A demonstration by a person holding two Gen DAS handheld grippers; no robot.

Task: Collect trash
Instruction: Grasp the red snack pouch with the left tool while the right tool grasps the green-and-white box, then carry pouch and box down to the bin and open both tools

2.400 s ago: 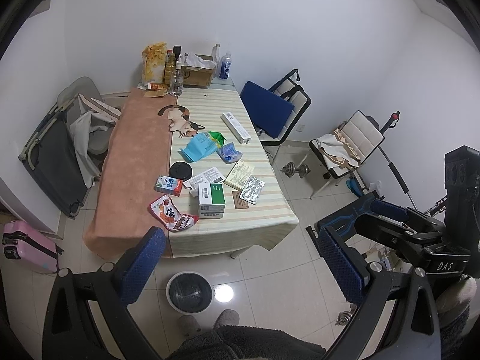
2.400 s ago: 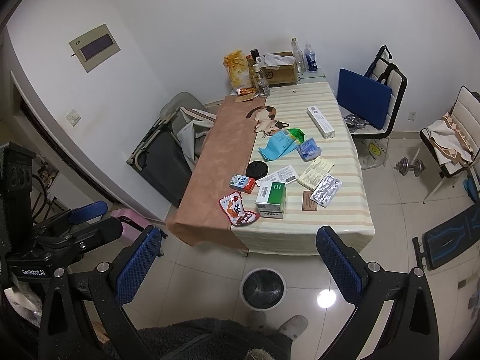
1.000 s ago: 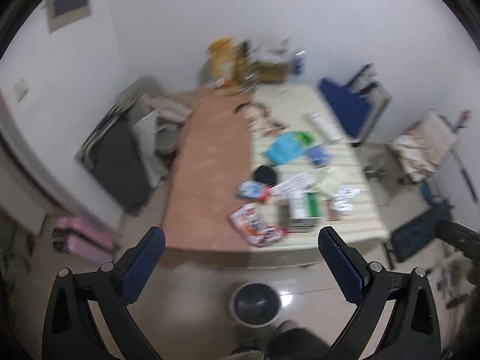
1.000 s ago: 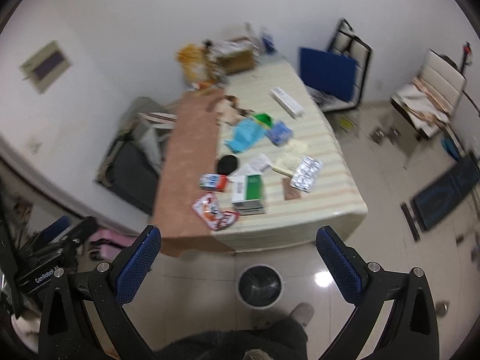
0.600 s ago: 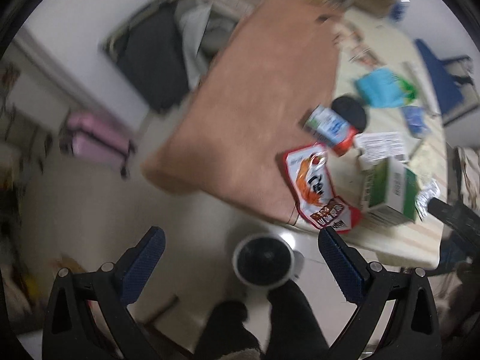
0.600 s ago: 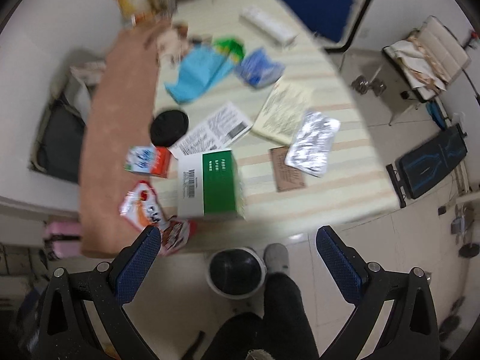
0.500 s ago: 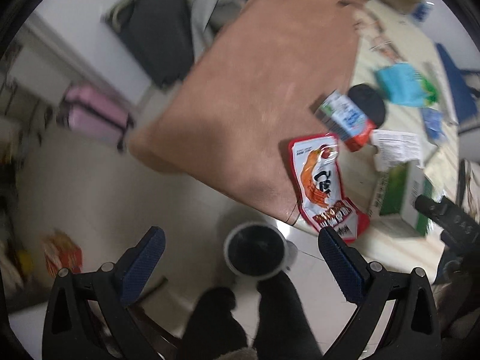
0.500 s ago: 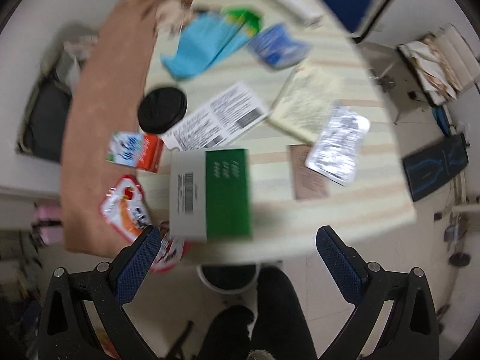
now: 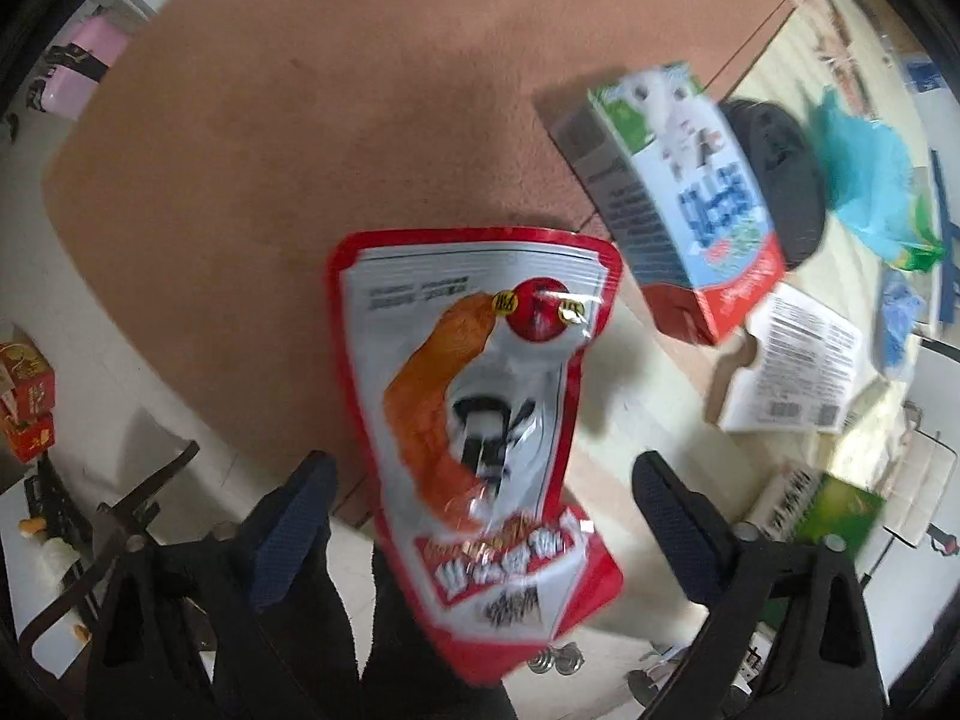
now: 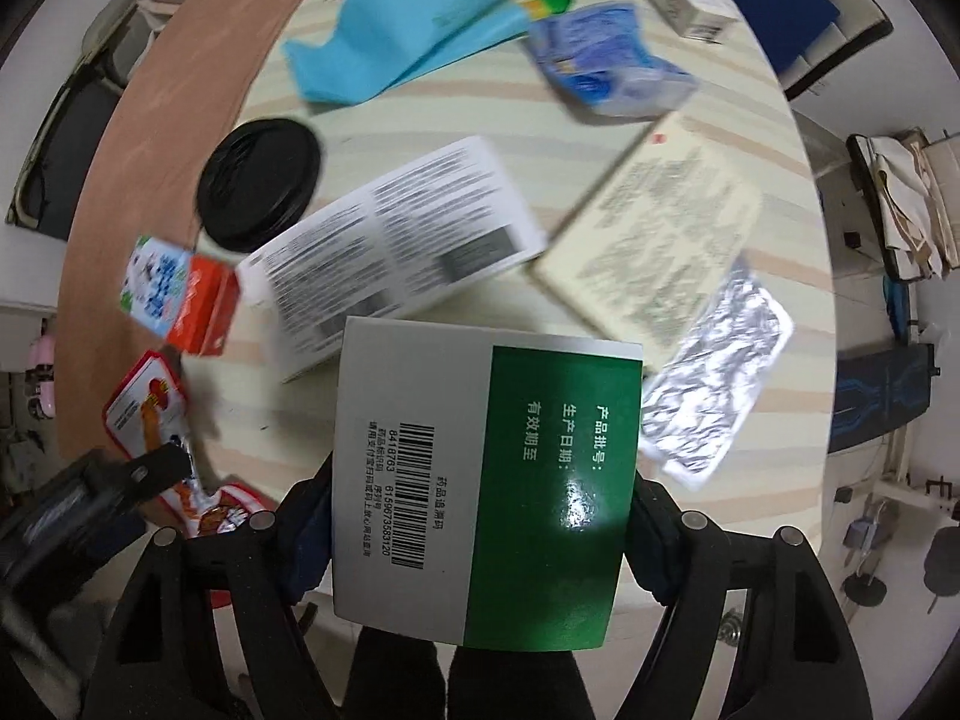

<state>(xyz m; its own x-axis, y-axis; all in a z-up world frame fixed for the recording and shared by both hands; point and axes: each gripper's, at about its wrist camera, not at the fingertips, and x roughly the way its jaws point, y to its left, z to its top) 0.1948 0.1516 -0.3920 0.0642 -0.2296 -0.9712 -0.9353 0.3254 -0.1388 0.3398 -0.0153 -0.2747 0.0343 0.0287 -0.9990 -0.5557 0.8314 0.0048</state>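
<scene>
Two wrist views, one per hand-held gripper.
Left wrist view: left gripper (image 9: 480, 510) points down at the table's (image 9: 270, 120) near edge; its jaws are closing, pads not yet touching the red snack pouch (image 9: 480, 420) lying between them.
Left risk: the glossy pouch overhangs the edge and may slide off if nudged.
Left writing: pouch print blurred; milk carton (image 9: 684, 204) lettering unreadable.
Right wrist view: right gripper (image 10: 480, 534) jaws are closing around the green-and-white box (image 10: 486, 480) at the near edge; contact unclear.
Right risk: a shallow hold on smooth card could let it tip.
Right writing: barcode digits "8418763"; Chinese "产品批号", "生产日期", "有效期至".
</scene>
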